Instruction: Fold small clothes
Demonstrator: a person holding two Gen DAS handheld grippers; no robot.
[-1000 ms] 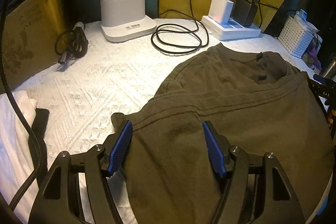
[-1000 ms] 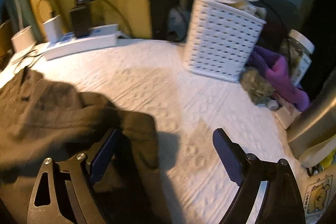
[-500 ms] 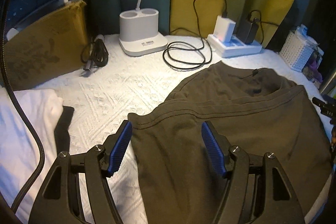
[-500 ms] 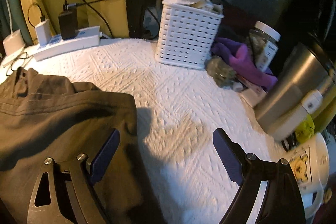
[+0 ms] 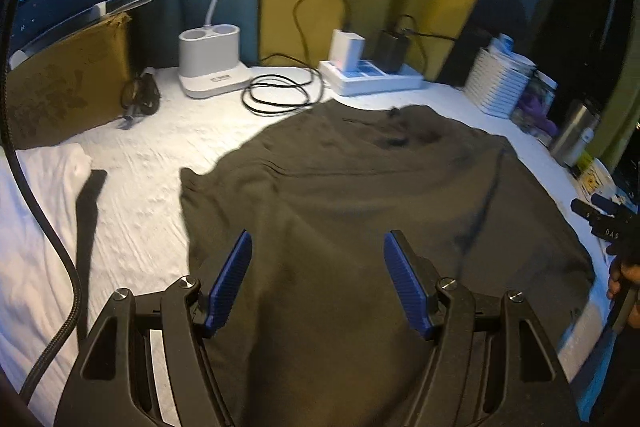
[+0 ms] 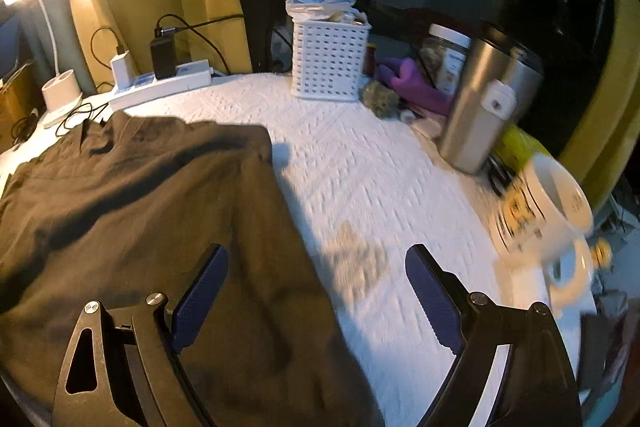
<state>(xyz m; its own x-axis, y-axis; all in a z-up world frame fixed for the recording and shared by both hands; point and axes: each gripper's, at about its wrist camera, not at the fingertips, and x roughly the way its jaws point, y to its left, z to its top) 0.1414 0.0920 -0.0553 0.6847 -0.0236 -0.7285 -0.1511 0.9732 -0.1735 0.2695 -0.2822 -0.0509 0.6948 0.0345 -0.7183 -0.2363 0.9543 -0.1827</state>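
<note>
A dark olive-brown garment (image 5: 360, 195) lies spread on the white textured table cover (image 5: 152, 155). It also shows in the right wrist view (image 6: 140, 203), filling the left half. My left gripper (image 5: 318, 267) is open and empty, held above the garment's near part. My right gripper (image 6: 316, 279) is open and empty, above the garment's right edge: its left finger is over the cloth, its right finger over the bare white cover (image 6: 380, 187).
A white folded cloth (image 5: 36, 227) lies at the left. At the back stand a cardboard box (image 5: 68, 79), white lamp base (image 5: 210, 61), coiled cable (image 5: 280, 95) and power strip (image 5: 372, 75). On the right are a white basket (image 6: 328, 61), steel tumbler (image 6: 480, 99) and mug (image 6: 540, 211).
Both grippers have drawn back and risen from the garment, so more of it and the table shows. The garment lies flatter. Both stay open.
</note>
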